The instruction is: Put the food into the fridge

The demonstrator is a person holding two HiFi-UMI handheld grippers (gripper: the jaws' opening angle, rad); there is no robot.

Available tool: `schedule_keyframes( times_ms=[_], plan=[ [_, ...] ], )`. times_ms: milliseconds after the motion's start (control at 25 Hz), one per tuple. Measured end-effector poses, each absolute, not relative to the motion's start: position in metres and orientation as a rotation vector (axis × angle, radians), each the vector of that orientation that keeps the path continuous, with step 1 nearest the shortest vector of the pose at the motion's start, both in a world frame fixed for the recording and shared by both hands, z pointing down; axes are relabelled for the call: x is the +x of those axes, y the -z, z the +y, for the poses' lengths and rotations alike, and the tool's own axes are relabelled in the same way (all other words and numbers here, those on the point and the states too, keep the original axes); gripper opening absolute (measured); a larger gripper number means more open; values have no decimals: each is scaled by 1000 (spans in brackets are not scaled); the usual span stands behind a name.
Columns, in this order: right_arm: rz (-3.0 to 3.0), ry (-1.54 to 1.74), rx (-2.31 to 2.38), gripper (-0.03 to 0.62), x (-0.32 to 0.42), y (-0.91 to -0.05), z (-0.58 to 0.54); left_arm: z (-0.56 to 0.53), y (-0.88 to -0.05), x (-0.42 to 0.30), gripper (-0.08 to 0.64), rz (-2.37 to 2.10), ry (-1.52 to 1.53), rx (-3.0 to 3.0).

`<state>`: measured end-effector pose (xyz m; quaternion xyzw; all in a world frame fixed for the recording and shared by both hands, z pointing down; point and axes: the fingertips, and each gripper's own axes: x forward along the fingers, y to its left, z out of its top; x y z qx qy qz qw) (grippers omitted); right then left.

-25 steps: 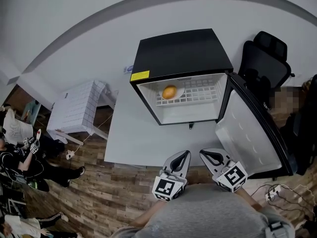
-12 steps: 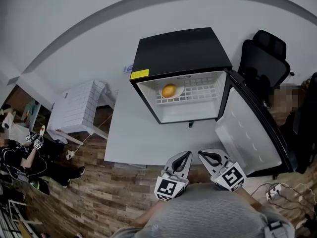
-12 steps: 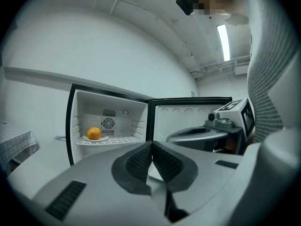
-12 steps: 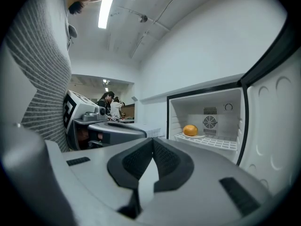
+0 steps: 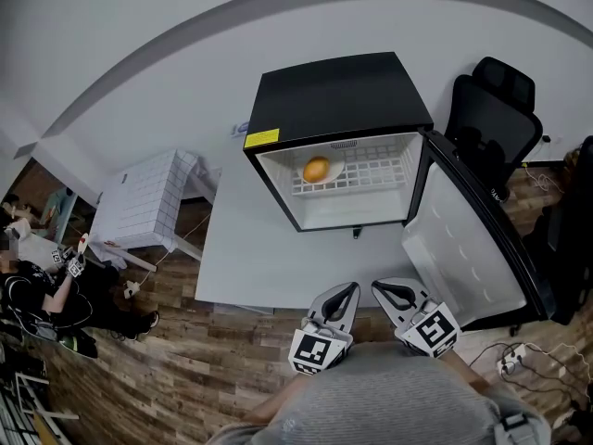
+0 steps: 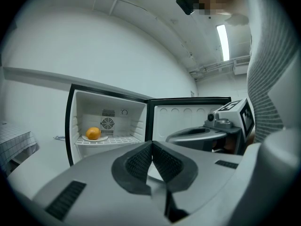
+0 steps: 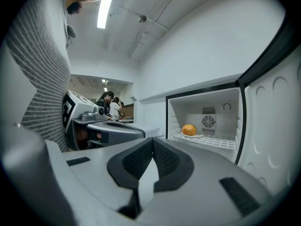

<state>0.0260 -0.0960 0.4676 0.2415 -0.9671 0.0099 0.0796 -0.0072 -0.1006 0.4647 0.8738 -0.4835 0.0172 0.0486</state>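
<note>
- Your left gripper [image 5: 346, 289] sits close to your body, jaws clenched on nothing.
- The round orange fruit [image 5: 317, 170] rests on a small white plate [image 5: 335, 175] on the wire shelf [image 5: 382, 169] of the black mini fridge [image 5: 334, 95], which stands on the white bench [image 5: 246, 258].
- Your right gripper [image 5: 384, 287], jaws pressed together and empty, is nearer the open white-lined door [image 5: 463, 248]. Closing it looks next, so push its outer edge steadily.
- Only the gripper views show the round fan [image 6: 107, 124] on the fridge's back wall.

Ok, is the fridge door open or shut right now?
Open. The fridge door stands swung out to the right, and the orange on its plate shows on the white shelf inside.
</note>
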Motion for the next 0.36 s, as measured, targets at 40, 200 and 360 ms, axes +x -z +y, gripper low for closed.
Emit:
schedule_keyframes(
  times_ms=[40,200,360],
  plan=[
    [-2893,-30,723,12,26,-468,-96,-100,-465,-7,11,-1473,-54,2664],
    [-2898,-27,729,12,26,-467,-96,-99,-464,-8,11,-1479,-55,2663],
    [-2900,-19,734,12,26,-465,-98,-99,-463,-12,11,-1492,-49,2651]
  ],
)
